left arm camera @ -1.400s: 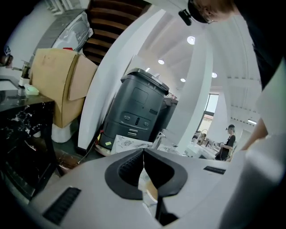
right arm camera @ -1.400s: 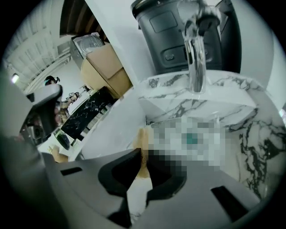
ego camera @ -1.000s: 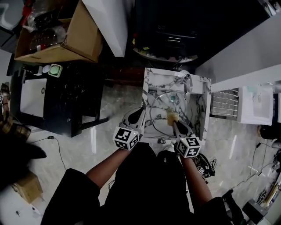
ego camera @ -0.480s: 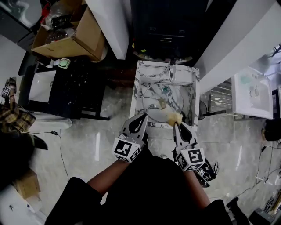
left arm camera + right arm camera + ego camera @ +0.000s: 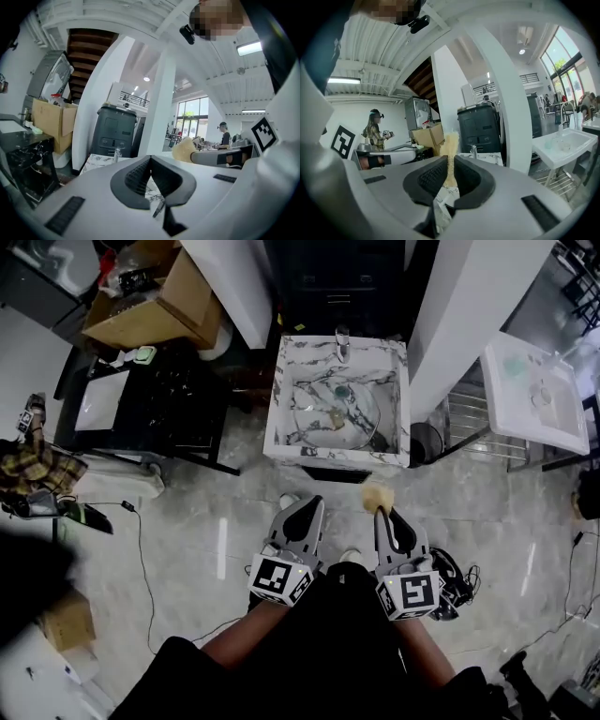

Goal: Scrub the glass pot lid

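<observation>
The glass pot lid [image 5: 334, 412], with a teal knob [image 5: 341, 390], lies in the marble sink [image 5: 284, 399] at the top middle of the head view. Both grippers hang over the floor, well short of the sink's front edge. My right gripper [image 5: 380, 509] is shut on a yellow sponge [image 5: 377, 494]; in the right gripper view the sponge [image 5: 450, 150] sticks up between the pads of the right gripper [image 5: 449, 176]. My left gripper [image 5: 312, 503] is shut with nothing in it, as the left gripper [image 5: 150, 161] shows in its own view, where the sponge [image 5: 183, 150] appears to the right.
A faucet [image 5: 342, 338] stands at the sink's back rim. Left of the sink are a black table [image 5: 159, 418] and a cardboard box [image 5: 150, 301]. On the right stand a white column [image 5: 450, 306], a wire rack [image 5: 464, 427] and a white basin [image 5: 534, 395]. Cables [image 5: 141, 549] cross the floor.
Both grippers have drawn back from the sink toward the person. The sponge has left the lid and now hangs over the floor. The lid stays in the sink.
</observation>
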A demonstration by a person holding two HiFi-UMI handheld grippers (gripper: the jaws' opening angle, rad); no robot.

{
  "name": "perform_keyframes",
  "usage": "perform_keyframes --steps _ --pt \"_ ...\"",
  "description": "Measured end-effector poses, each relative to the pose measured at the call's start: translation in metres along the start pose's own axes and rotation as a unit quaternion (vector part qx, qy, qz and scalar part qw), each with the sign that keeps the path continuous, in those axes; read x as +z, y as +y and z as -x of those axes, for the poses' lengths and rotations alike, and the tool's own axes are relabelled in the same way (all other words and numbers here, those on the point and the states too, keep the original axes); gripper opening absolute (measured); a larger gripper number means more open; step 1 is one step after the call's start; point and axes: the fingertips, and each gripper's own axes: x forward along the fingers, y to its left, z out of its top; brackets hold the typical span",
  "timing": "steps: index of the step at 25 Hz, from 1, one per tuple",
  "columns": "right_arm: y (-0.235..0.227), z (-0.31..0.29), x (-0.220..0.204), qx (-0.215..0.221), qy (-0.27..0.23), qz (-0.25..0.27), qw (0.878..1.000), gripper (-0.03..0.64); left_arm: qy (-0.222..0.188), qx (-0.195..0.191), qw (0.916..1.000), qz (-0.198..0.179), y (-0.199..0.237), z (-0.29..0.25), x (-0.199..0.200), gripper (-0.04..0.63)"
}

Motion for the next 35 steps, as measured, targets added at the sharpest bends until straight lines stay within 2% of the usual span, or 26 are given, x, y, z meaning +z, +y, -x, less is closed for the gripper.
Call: perform_keyframes --steps 4,7,11,13,16,21,27,31,35 --pt "0.015 0.032 0.007 0.004 -0.016 -0.010 1.000 0.055 0.005 -0.005 0.9999 -0.013 -0.025 0.033 0.013 0.015" --pt "0.025 0.049 0.025 -0.014 -0.047 -0.007 0.999 0.055 -0.004 0.000 0.9998 -0.020 -0.032 0.055 0.030 0.015" --pt "0.053 0.061 0.040 -0.020 -0.060 0.006 0.998 0.055 -0.017 -0.016 0.9980 -0.058 -0.043 0.072 0.041 0.015" --pt "0.067 0.064 0.044 -0.033 -0.062 0.022 0.997 0.055 -0.023 -0.029 0.9974 -0.063 -0.046 0.076 0.045 0.015" --pt "0.084 0.064 0.052 -0.049 -0.063 0.041 0.996 0.055 -0.019 -0.034 0.9969 -0.068 -0.042 0.083 0.052 0.015" --pt "0.111 0.059 0.056 -0.070 -0.061 0.053 0.994 0.055 -0.041 -0.042 0.9957 -0.072 -0.029 0.103 0.068 0.015" --pt "0.142 0.051 0.054 -0.053 -0.052 0.045 0.996 0.055 -0.088 -0.030 0.9926 -0.077 -0.009 0.130 0.088 0.015" --pt "0.158 0.054 0.050 -0.065 -0.048 0.063 0.995 0.055 -0.081 -0.018 0.9931 -0.082 0.001 0.144 0.086 0.017" --pt "0.163 0.058 0.043 -0.084 -0.052 0.066 0.993 0.055 -0.068 -0.026 0.9941 -0.080 0.009 0.154 0.077 0.017"
